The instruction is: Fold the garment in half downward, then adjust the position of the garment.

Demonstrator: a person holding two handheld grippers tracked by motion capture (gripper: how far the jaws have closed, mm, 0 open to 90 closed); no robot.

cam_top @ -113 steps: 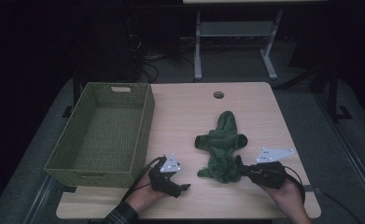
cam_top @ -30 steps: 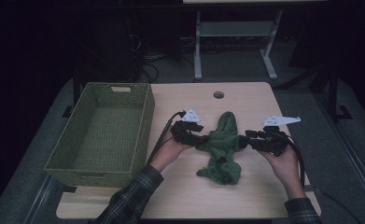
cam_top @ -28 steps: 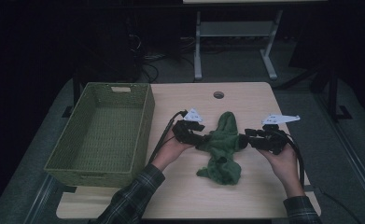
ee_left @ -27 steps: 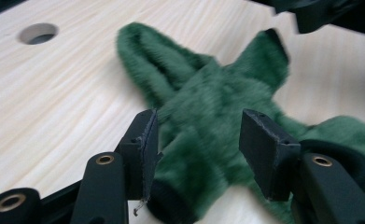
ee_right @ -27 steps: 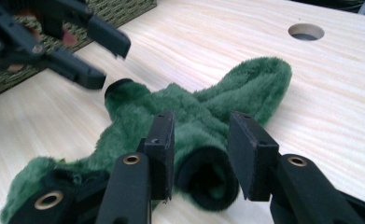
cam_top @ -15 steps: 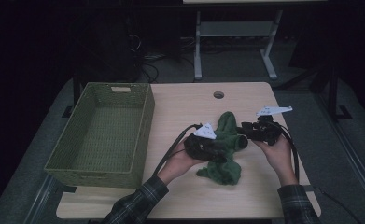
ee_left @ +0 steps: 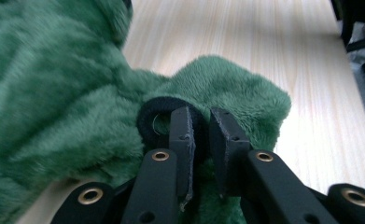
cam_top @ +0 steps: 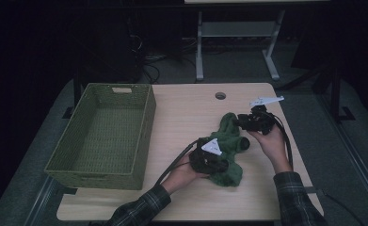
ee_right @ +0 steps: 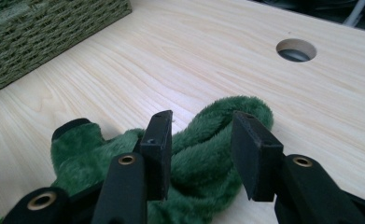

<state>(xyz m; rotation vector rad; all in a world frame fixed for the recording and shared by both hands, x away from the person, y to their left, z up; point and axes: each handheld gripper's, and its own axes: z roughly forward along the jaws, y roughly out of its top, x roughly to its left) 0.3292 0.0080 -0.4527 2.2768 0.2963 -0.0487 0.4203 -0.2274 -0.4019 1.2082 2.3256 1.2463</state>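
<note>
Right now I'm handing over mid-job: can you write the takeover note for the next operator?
Left gripper: shut on the black cuff of the green fleece garment.
Right gripper: open, jaws either side of a fold at the garment's far end, not clamped.
The garment lies bunched on the table, right of the woven basket, which has nothing in it.
Done: one end gripped.
Left, probably: close right gripper, finish folding, move the garment to the basket.

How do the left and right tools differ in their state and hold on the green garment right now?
The left tool has its jaws nearly closed, pinching a black-edged cuff of the green fleece garment; the right tool has its jaws spread apart, straddling a fold without clamping it. In the high view the left tool sits at the garment's near part, the right tool at its far end. Both are hand-held and black-jawed.
</note>
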